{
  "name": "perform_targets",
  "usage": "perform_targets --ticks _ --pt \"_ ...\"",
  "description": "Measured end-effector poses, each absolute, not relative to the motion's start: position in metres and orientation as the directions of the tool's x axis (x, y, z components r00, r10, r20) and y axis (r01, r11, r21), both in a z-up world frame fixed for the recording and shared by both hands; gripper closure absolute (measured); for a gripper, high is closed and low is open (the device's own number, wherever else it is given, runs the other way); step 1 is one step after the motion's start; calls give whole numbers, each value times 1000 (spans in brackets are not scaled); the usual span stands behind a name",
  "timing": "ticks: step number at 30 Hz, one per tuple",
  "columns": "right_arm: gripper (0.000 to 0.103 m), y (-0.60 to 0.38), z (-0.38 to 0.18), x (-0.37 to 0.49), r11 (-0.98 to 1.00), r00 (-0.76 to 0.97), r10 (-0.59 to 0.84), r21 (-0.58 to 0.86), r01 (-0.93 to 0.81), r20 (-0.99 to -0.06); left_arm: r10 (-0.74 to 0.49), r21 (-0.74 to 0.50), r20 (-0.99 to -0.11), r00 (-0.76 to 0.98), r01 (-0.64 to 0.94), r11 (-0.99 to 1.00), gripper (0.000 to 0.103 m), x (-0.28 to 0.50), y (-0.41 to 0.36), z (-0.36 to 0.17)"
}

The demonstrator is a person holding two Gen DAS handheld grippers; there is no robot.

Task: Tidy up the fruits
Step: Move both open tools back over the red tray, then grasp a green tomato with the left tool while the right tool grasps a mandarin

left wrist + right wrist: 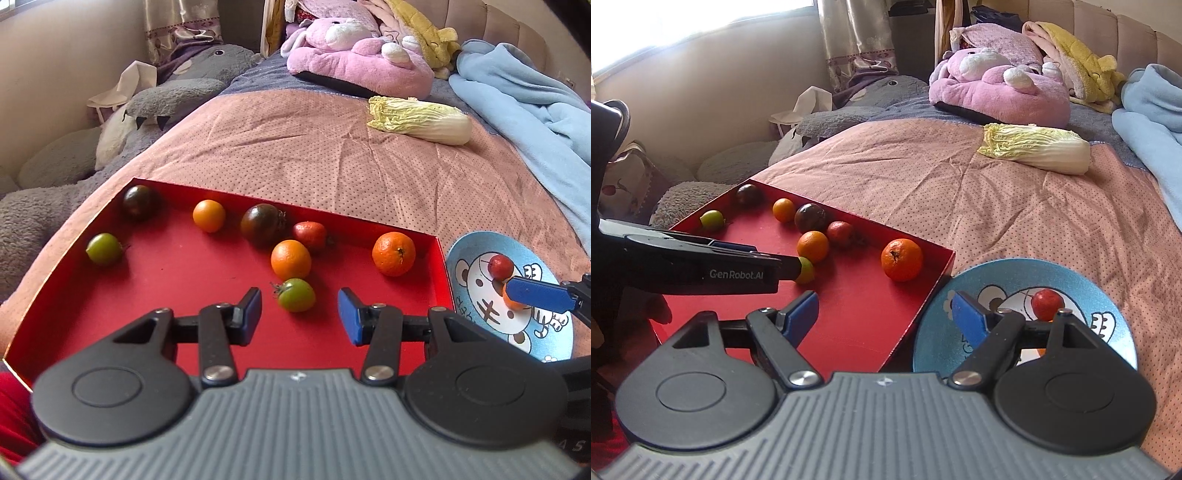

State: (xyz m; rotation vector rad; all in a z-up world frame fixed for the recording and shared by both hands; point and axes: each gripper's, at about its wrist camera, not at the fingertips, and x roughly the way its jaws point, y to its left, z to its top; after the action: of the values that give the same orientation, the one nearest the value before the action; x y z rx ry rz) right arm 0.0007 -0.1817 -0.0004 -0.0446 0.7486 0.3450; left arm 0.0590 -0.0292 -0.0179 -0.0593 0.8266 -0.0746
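A red tray (pixel 155 295) on the bed holds several fruits: two dark tomatoes (pixel 139 202), oranges (pixel 290 259), a mandarin (pixel 393 253), a red fruit (pixel 310 235) and a green one (pixel 104 248). My left gripper (pixel 301 314) is open low over the tray. A green tomato (pixel 296 294) lies between its fingertips with a gap on each side. To the right lies a blue cartoon plate (pixel 1108 295) with a small red fruit (pixel 1047 303) and a partly hidden orange (pixel 511 301). My right gripper (pixel 886 314) is open and empty, straddling the tray's corner and the plate.
A napa cabbage (pixel 421 120) lies farther back on the pink bedspread. Behind it are a pink plush toy (pixel 358 55) and a blue blanket (pixel 517 92). A grey plush (pixel 177 96) lines the left side by the wall.
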Motion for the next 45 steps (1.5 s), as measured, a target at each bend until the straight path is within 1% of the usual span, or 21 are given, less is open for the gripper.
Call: perform_targets --ticks 5,13,18,28,33,38,39,40,41,42,44,45 --pt "20 -169 -4 6 934 668 311 90 -344 -676 -77 -86 -747 661 20 996 54 59 -18 -24" --pt "20 -159 -11 15 928 657 327 101 -358 -679 -76 -126 -761 644 -32 991 54 56 5 -28" --pt "20 -157 -14 19 929 664 319 83 -362 -676 -97 -152 -764 637 -32 988 54 57 10 -30" --pt "20 -187 -13 25 960 701 254 82 -269 -666 -130 -127 -774 620 49 991 54 71 -15 -41" --pt "20 -190 -12 31 960 703 251 82 -266 -666 -90 -77 -784 614 48 996 54 86 -25 -50" --pt "21 -181 -11 44 952 696 266 68 -299 -667 -62 -60 -774 630 25 998 53 95 -24 -52" --pt "22 -178 -11 47 949 693 272 67 -308 -668 -61 -58 -774 631 26 998 54 95 -25 -52" --pt "24 -175 -11 51 946 689 278 66 -318 -669 -60 -56 -772 633 26 998 57 95 -25 -52" --pt "28 -173 -12 55 942 684 286 67 -328 -671 -66 -60 -771 634 31 998 62 95 -25 -52" --pt "30 -169 -13 59 939 676 292 67 -338 -676 -74 -65 -771 633 38 997 68 95 -25 -52" --pt "36 -163 -17 66 936 664 294 64 -347 -688 -71 -62 -771 633 37 997 69 94 -25 -52" --pt "37 -161 -19 69 935 657 293 64 -350 -695 -67 -60 -772 633 32 998 70 93 -24 -52"
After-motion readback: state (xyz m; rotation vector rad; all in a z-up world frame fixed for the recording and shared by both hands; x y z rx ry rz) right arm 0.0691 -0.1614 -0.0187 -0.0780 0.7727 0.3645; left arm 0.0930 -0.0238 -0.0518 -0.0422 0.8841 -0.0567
